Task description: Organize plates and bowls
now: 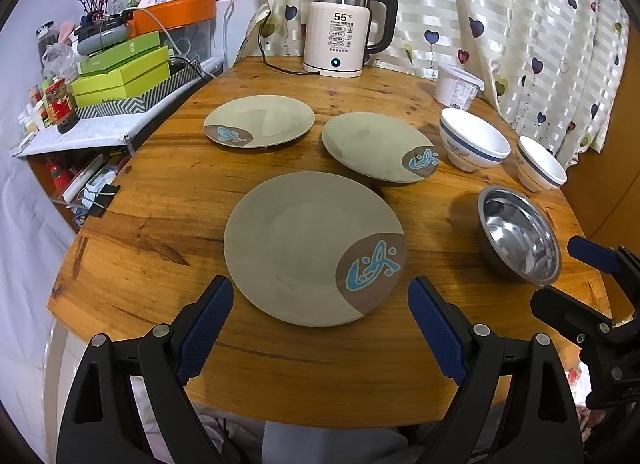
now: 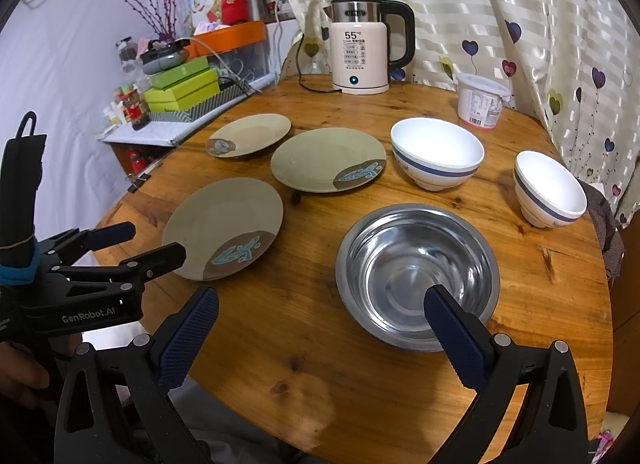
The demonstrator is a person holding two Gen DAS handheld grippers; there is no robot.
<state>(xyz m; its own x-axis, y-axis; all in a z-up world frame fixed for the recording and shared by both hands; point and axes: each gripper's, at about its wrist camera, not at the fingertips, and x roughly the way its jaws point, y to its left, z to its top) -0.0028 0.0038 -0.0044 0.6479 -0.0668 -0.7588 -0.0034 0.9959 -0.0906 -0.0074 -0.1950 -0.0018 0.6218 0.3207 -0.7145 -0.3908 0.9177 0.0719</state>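
Three olive plates with a brown corner and blue mark lie apart on the round wooden table (image 1: 160, 192): a near plate (image 1: 308, 248) (image 2: 224, 224), a middle plate (image 1: 372, 146) (image 2: 326, 158) and a far plate (image 1: 260, 120) (image 2: 250, 133). A steel bowl (image 1: 520, 238) (image 2: 416, 272) sits at the right front. Two white bowls with a blue band stand behind it, a large bowl (image 1: 474, 138) (image 2: 436, 152) and a small bowl (image 1: 540, 168) (image 2: 548, 188). My left gripper (image 1: 320, 296) (image 2: 154, 244) is open, just short of the near plate. My right gripper (image 2: 322, 302) (image 1: 576, 276) is open, one finger over the steel bowl's near rim.
A cream electric kettle (image 1: 344, 34) (image 2: 362, 48) stands at the table's back edge, its cord trailing left. A white lidded tub (image 1: 458, 84) (image 2: 480, 100) sits by the heart-print curtain (image 1: 520, 24). A cluttered shelf with green boxes (image 1: 120, 72) borders the table's left side.
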